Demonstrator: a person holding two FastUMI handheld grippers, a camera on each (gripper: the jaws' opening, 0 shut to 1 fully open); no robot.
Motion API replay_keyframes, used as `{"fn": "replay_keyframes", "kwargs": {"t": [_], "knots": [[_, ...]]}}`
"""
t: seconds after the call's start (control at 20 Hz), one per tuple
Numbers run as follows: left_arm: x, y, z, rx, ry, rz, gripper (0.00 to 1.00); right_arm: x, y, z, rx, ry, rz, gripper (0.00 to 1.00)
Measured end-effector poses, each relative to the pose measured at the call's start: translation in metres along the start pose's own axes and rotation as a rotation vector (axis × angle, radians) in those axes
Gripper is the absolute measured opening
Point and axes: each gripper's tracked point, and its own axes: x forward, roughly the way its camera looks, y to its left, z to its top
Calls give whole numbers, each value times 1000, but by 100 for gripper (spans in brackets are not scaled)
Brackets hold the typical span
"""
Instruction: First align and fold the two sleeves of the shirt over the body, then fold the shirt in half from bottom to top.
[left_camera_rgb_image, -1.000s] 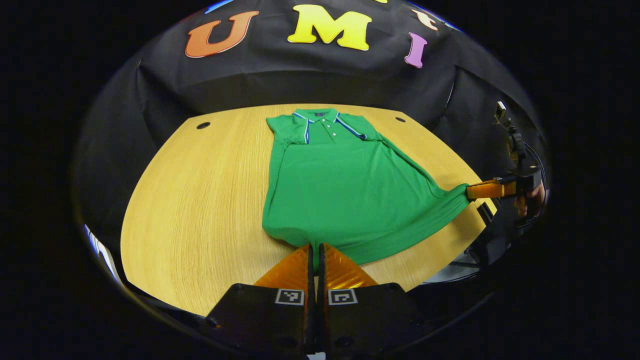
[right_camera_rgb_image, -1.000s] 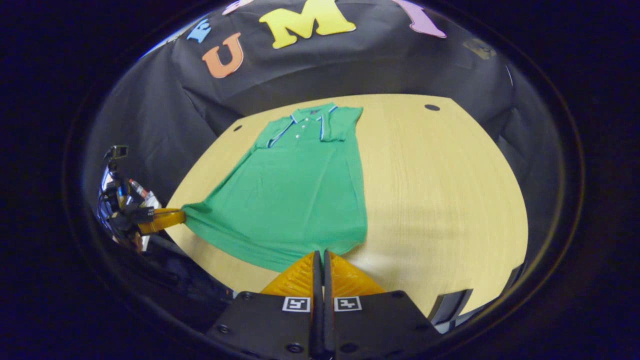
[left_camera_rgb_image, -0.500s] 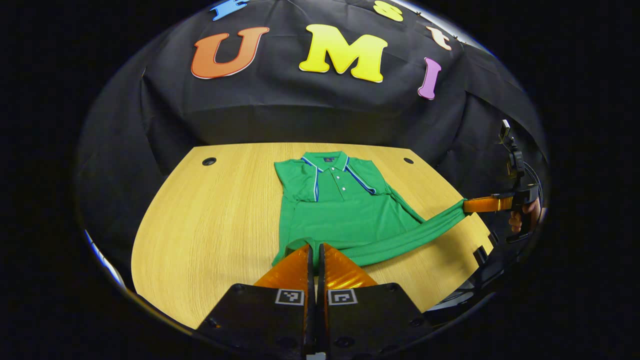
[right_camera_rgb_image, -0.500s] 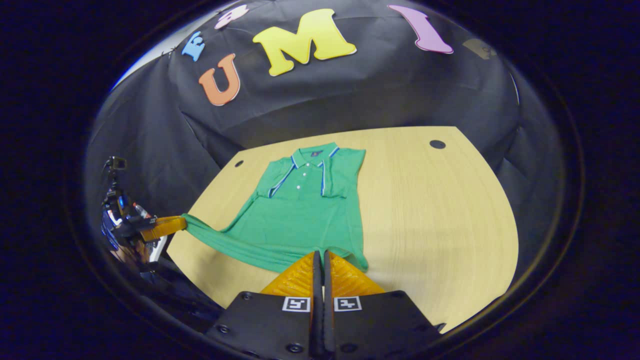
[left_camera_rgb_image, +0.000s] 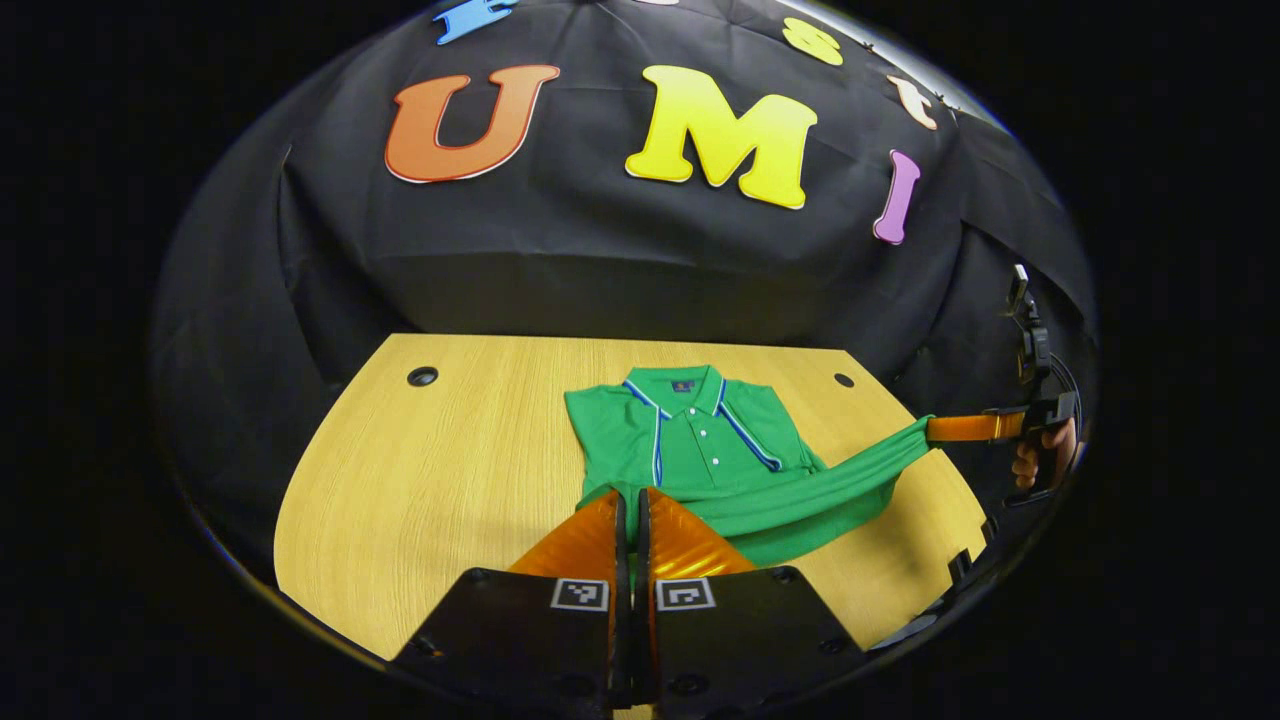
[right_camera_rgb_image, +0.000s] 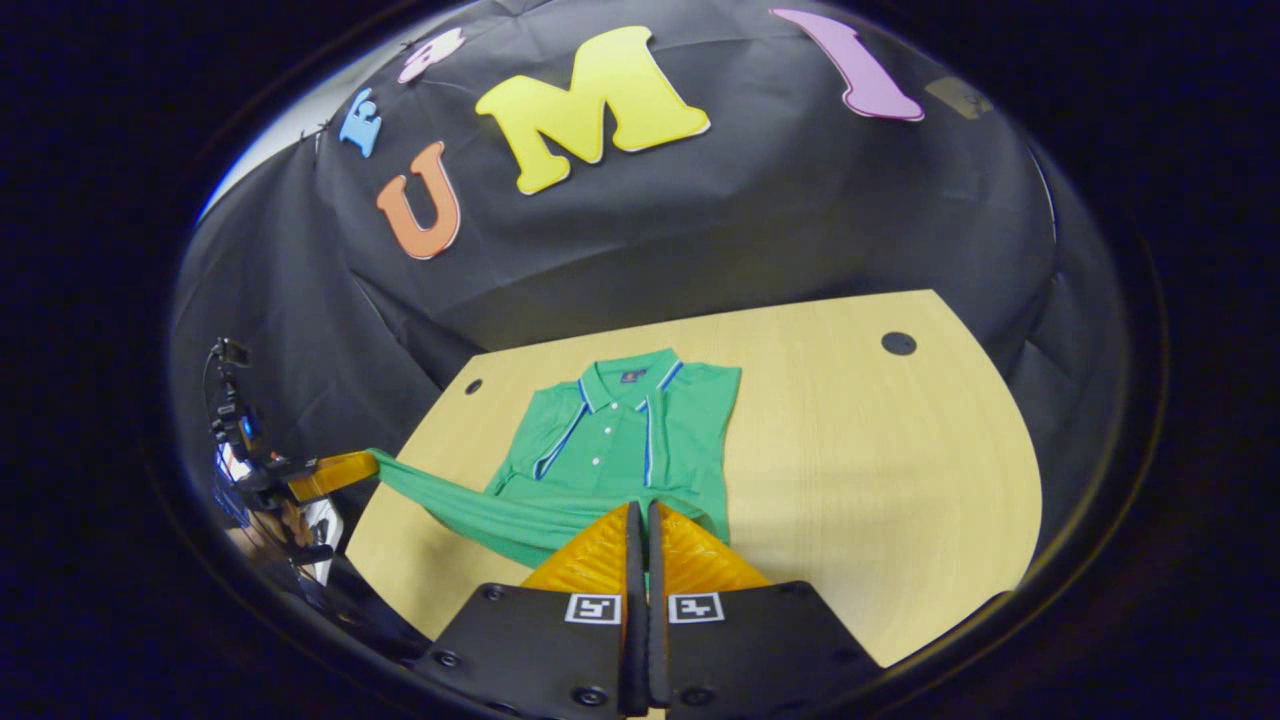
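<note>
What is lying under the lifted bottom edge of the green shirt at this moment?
The lifted hem, stretched between the left tongs and right tongs, hangs over the shirt body and the wooden table. The lower body directly beneath the hem is covered, so its state cannot be seen.

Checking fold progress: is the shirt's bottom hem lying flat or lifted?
Lifted. The left gripper and right gripper each pinch a corner of the shirt hem, stretched above the table toward the collar.
</note>
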Motion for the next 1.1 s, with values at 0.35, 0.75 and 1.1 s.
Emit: {"fn": "replay_keyframes", "kwargs": {"t": [0.35, 0.75, 1.1], "knots": [[59, 11, 46, -45, -4, -19, 3, 42, -13, 57, 3, -49, -24, 3], [114, 23, 82, -64, -4, -20, 4, 100, -25, 116, 27, -97, -44, 3], [173, 41, 98, -56, -20, 6, 4, 157, -39, 147, 62, -122, -55, 0]]}}
